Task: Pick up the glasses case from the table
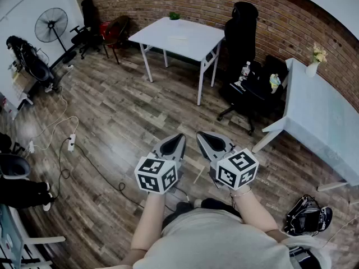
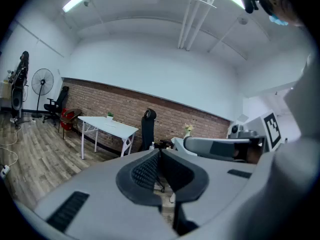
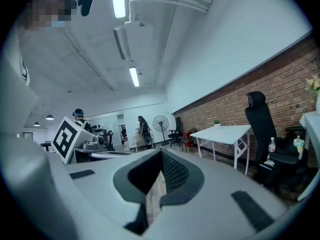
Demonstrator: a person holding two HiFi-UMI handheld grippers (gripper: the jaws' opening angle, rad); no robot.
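Faintly, a flat object (image 1: 178, 37) tops the far table (image 1: 197, 45), axis unclear.

- White table (image 1: 179, 38): smooth, matt white top.
- Brick wall (image 1: 196, 4) behind the white table: rough red brick.
- Floor (image 1: 123, 122) under the white table: grainy wood-look planks with a dull sheen.
- Left gripper (image 1: 179, 138) and right gripper (image 1: 200, 135), nearer than the white table: matt grey plastic shells; pads (image 2: 146, 173) black and finely ribbed.
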